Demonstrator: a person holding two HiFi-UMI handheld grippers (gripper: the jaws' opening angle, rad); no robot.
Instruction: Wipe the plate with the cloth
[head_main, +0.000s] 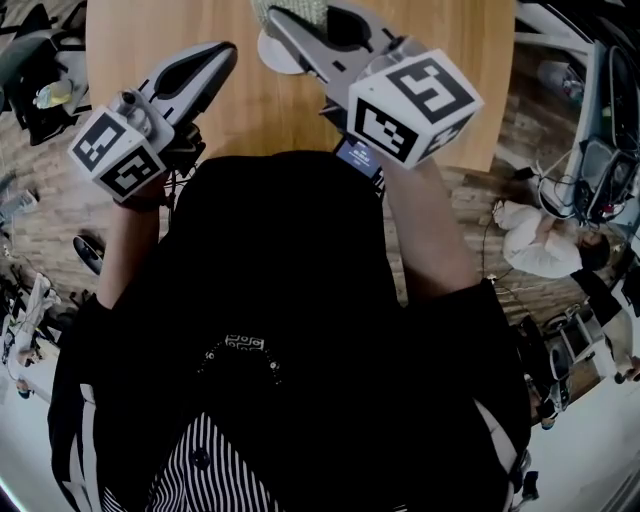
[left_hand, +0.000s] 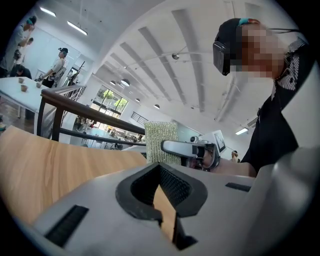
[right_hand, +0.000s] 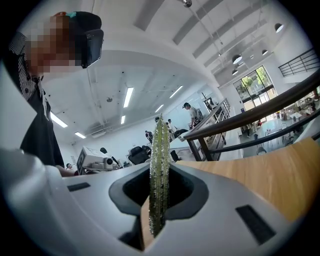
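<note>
My right gripper reaches over the far part of the wooden table, shut on a green-flecked cloth that I see edge-on between its jaws in the right gripper view. Below that gripper lies a white plate, partly hidden by it. In the left gripper view the cloth hangs upright from the right gripper. To the plate's left, my left gripper hovers over bare wood with its jaws together and nothing held.
The table's near edge runs just in front of the person's dark torso. Cables and equipment lie on the floor at right. A dark railing and other people stand far behind the table.
</note>
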